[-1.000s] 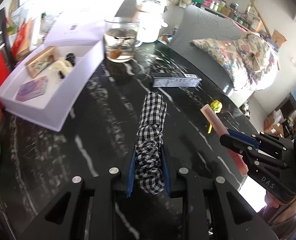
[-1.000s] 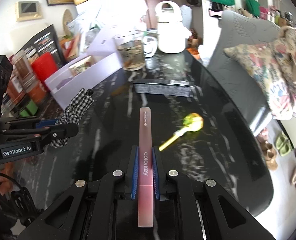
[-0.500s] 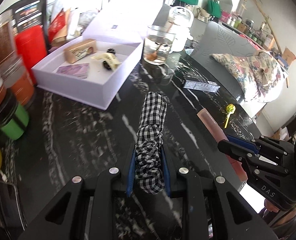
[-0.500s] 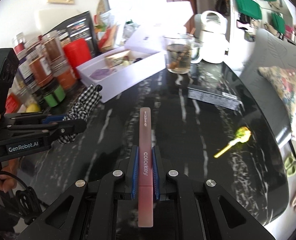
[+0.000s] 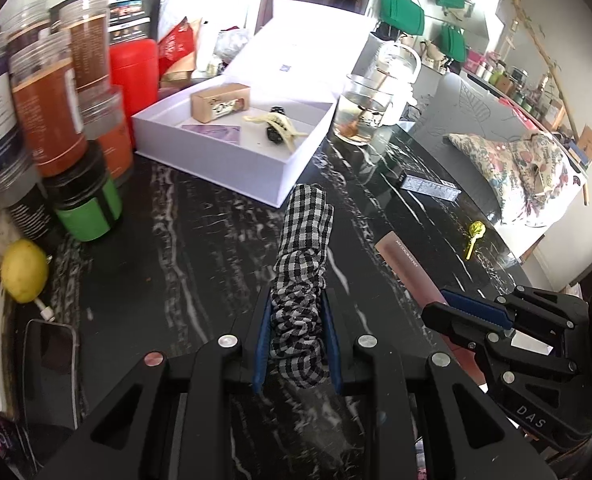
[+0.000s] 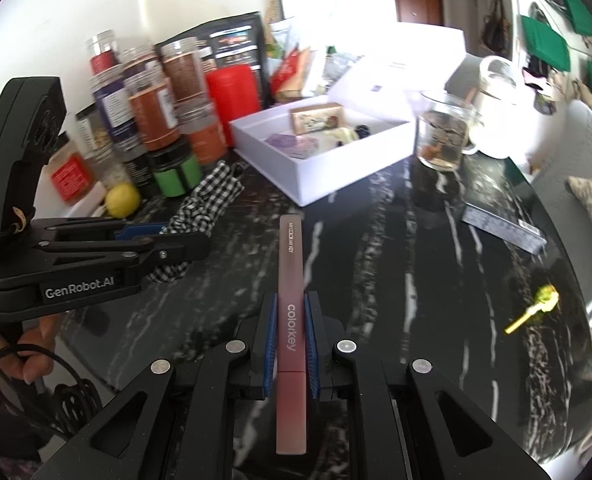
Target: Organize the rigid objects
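My left gripper [image 5: 296, 336] is clamped on the checked scrunchie [image 5: 302, 280], my right gripper [image 6: 289, 344] on the long pink box [image 6: 291, 280]. I hold both above the black marble table [image 6: 416, 264], the open white box [image 6: 320, 160] far ahead.

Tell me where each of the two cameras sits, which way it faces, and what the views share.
Left wrist view: sits on the left gripper, looks along its fingers, shut on the checked scrunchie, toward the white box; the right gripper shows at right.
Right wrist view: sits on the right gripper, looks along its fingers, shut on the pink colorkey box, toward the white box; the left gripper and a hand show at left.
Shared: white box, black marble table, glass cup, yellow-green lollipop.
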Motion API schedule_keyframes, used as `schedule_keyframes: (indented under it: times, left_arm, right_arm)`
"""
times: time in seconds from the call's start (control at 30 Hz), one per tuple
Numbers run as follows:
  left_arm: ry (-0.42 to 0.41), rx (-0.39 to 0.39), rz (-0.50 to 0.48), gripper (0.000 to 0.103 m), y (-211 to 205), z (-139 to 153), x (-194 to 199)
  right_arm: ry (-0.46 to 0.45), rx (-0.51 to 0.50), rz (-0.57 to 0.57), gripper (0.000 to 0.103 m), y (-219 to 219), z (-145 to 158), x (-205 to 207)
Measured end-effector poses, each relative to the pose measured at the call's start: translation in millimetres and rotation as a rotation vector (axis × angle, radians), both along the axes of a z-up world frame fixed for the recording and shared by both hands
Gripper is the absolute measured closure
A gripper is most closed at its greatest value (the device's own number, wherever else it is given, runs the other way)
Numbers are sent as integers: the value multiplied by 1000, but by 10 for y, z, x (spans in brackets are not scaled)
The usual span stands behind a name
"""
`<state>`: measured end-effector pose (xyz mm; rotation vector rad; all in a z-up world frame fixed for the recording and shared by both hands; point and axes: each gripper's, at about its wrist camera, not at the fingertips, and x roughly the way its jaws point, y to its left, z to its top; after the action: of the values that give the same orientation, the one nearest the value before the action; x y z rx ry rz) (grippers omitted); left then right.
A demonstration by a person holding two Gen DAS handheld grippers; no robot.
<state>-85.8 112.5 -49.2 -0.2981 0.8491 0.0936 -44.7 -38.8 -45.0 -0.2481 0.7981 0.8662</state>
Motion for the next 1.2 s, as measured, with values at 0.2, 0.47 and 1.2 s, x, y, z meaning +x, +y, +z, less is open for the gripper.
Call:
schedule_keyframes:
  times: [0.2,0.47,1.2]
  left_arm:
    - [1,0,21,80,116,1,-93]
    - [15,-10,26,80,257,-15,-12]
    - [-60,9,12,80,579,279,488]
  right_arm:
    - [-6,-2,36,90,154,1,-65]
    - [5,-4,49,90,345,-1,4]
    - [-40,17,79,90,742,305,535]
